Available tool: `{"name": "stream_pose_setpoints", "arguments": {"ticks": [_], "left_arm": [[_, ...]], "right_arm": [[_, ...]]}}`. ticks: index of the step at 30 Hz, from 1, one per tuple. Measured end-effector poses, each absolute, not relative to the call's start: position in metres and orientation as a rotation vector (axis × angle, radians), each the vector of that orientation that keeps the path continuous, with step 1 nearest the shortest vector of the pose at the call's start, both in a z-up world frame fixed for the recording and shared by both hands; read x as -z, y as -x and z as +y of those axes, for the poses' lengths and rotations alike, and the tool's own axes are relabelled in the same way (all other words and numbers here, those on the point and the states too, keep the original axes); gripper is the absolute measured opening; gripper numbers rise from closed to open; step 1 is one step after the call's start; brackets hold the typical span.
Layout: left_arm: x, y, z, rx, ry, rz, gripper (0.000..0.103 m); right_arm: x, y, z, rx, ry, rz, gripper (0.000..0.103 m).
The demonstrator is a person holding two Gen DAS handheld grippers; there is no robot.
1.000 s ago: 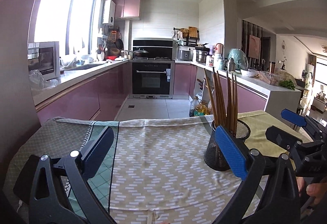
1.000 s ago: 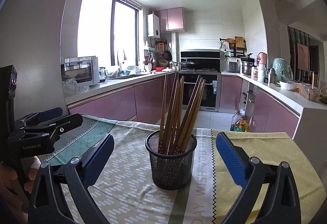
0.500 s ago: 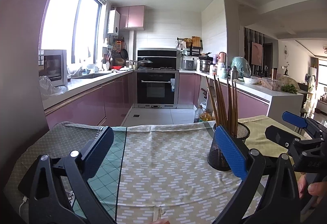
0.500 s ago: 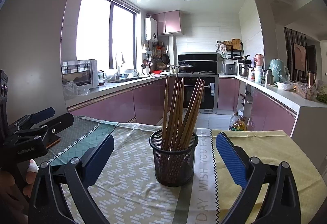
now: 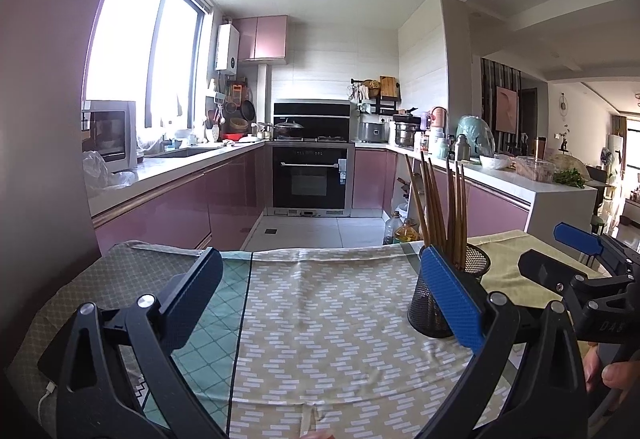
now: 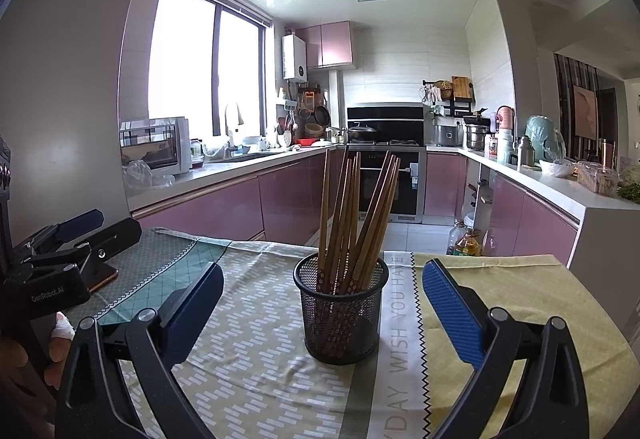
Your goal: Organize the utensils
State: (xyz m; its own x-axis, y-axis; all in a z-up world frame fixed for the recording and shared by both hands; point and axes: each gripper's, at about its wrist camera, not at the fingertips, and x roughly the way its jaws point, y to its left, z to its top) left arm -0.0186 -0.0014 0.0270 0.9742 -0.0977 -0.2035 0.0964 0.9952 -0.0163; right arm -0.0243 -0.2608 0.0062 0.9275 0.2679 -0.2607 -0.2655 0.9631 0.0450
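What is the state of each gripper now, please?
Left gripper: open, holding nothing.
Right gripper: open, holding nothing; the mesh cup of chopsticks stands ahead between its fingers.

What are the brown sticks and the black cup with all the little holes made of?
The chopsticks look like wood or bamboo: matte brown, with tiny printed flowers near the lower ends. The cup looks like black metal wire mesh, since you can see through its fine grid; it might be coated.
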Motion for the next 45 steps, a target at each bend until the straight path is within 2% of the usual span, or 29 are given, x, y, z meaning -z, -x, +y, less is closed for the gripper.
{"name": "stream_pose_setpoints", "arguments": {"ticks": [45], "left_arm": [[-0.0268, 0.0207, -0.0047, 0.095, 0.010, 0.208, 0.098]], "right_arm": [[-0.0056, 0.0239, -0.2590, -0.268, -0.027, 0.265, 0.096]]}}
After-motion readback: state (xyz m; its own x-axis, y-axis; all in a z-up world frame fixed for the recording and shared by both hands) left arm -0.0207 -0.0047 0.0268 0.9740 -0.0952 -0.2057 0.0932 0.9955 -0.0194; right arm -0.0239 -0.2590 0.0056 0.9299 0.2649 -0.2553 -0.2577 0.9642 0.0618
